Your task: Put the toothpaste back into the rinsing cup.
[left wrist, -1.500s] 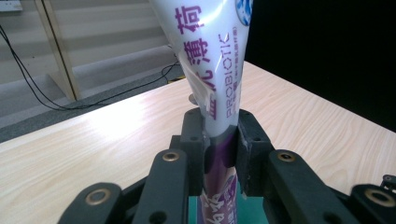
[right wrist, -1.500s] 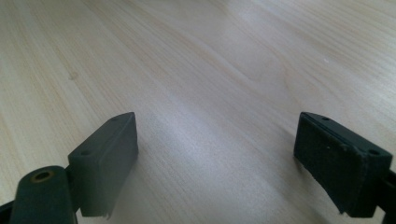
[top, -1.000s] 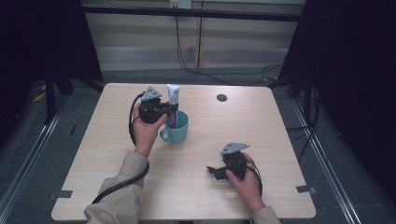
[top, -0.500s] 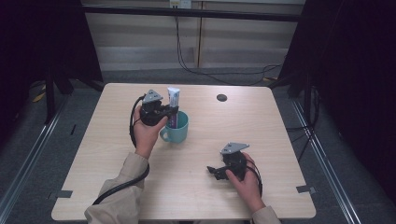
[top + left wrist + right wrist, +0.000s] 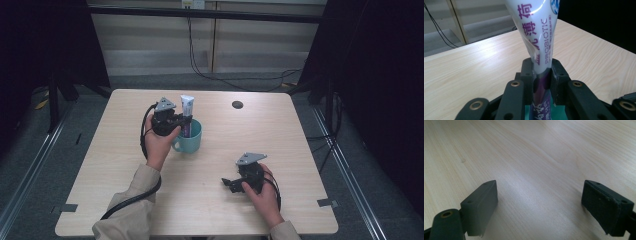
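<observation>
My left gripper [image 5: 181,121] is clamped on the tube [image 5: 187,114], jaws pressed to both sides of its lower, purple part. In the left gripper view the tube [image 5: 537,37] rises between the pads, leaning slightly to the upper left there, white body with purple print, crimped end up. Its lower end sits inside the teal mug [image 5: 189,137], which stands on the table [image 5: 300,150] just beside my left hand [image 5: 159,142], handle toward me. I cannot tell whether the tube's cap touches the mug's bottom.

My right gripper [image 5: 231,183] rests low over the near right part of the table, well apart from the mug, jaws spread wide with nothing between them; the right gripper view shows bare wood between the pads [image 5: 480,203].

Judgement: the step in hand is placing the tube in the mug, and it looks nearly complete. To finish well, I should:
- lower until the tube bears on the mug's bottom before loosening the grip;
- let it lean on the rim rather than drop;
- open the jaws gently, then withdraw straight up and back, clear of the rim;
- keep the mug from tipping; the idle right gripper could steady it.

Risk: a snagged pad could drag the tube out or tip the mug.
</observation>
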### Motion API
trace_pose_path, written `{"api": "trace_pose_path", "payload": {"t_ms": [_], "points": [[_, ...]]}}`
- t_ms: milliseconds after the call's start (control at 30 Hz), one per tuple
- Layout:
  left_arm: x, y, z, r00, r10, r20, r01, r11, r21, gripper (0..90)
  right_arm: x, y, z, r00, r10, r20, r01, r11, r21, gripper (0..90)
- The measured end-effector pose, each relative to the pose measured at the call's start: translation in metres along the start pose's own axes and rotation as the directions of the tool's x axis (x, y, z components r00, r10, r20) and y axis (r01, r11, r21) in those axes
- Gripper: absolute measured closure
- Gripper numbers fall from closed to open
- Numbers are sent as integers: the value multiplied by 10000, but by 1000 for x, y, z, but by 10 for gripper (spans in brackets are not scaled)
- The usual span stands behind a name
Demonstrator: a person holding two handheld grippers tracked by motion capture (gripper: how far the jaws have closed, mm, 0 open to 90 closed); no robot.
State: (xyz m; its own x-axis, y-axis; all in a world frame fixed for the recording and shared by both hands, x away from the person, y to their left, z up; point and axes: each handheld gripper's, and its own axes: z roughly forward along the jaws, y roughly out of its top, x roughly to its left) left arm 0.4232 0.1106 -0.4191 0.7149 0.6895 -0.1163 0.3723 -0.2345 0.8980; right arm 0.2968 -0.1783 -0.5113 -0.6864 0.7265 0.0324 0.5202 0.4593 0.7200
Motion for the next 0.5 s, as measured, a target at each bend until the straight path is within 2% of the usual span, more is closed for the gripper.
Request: {"api": "trace_pose_path", "payload": {"t_ms": [133, 500], "points": [[0, -1, 1, 10000, 70, -14, -69, 9999, 109, 758, 0, 0, 0, 10000, 4, 2, -4, 10000, -2, 132], [1, -6, 5, 10000, -87, -13, 88, 9999, 116, 757, 0, 0, 0, 10000, 5, 2, -5, 10000, -3, 132]]}}
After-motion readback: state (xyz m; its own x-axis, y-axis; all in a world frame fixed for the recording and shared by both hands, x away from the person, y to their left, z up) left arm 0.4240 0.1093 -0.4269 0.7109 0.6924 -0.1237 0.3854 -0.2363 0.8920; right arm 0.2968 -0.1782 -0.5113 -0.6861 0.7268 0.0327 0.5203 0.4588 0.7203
